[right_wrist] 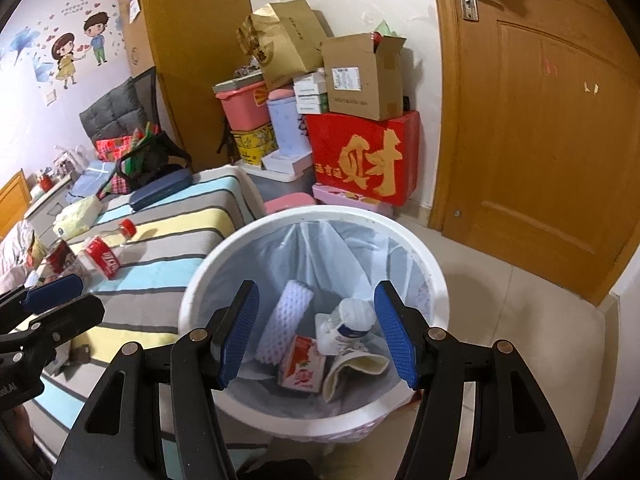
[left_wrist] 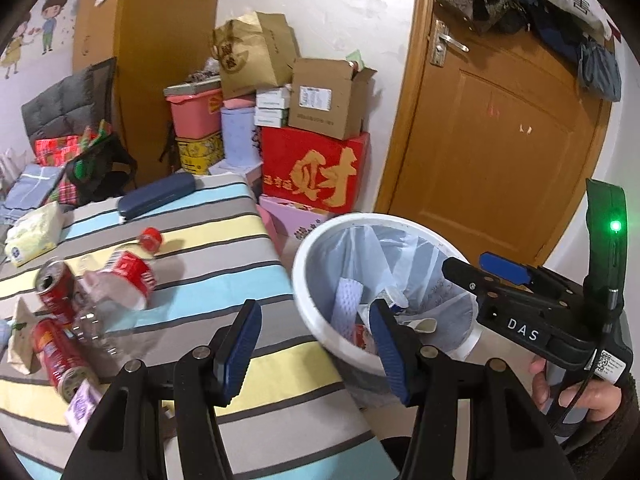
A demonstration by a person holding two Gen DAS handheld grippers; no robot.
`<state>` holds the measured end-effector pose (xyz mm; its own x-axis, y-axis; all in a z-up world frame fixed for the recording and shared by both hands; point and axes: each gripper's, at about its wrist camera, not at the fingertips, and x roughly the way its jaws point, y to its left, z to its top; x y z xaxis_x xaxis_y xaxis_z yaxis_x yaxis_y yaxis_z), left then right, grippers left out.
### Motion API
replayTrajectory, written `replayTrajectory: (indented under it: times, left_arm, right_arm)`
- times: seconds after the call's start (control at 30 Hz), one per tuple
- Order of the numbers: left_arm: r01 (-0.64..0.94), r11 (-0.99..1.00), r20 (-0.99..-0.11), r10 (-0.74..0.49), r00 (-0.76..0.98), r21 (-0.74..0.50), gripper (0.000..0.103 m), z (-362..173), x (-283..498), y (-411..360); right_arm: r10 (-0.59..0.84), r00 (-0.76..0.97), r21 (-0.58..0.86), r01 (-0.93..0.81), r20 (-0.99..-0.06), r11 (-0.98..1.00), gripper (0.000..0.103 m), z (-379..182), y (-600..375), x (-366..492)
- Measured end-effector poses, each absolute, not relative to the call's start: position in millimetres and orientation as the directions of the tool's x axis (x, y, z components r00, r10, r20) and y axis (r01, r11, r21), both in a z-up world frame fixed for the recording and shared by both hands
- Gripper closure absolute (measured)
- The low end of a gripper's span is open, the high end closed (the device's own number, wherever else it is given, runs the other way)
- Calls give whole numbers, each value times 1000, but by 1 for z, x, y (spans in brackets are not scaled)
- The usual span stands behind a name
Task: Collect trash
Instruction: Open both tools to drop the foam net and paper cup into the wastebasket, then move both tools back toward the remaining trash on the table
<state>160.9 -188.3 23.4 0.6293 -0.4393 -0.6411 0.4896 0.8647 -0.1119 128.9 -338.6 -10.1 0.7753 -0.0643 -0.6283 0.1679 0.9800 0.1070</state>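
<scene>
**Both grippers empty at the trash bin**

The right gripper (right_wrist: 316, 332) hangs directly over the white trash bin (right_wrist: 420, 256), its blue pads spread wide with nothing between them. Below it, inside the liner, lie a white foam sleeve (right_wrist: 286, 320), a red-and-white carton (right_wrist: 302, 372) and a crumpled plastic bottle (right_wrist: 352, 318).

The left gripper (left_wrist: 314, 350) is likewise spread and empty (its right pad overlaps the bin's near rim in the left wrist view). To its left, on the striped bedcover (left_wrist: 224, 280), lie a clear bottle with a red label (left_wrist: 128, 276), a red can (left_wrist: 54, 284) beside it, and a second red can (left_wrist: 60, 360) nearer the gripper.
</scene>
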Motion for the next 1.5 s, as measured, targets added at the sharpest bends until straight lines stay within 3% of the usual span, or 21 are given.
replayTrajectory:
  times: [0.83, 1.5]
  left_arm:
    - [298, 949, -572, -302, 762, -105, 47, 45, 113, -46]
    - [45, 990, -598, -116, 793, -132, 47, 24, 111, 92]
  right_arm:
    - [97, 825, 128, -30, -557, 991, 42, 3, -237, 117]
    - [290, 743, 127, -270, -603, 955, 41, -11, -141, 130]
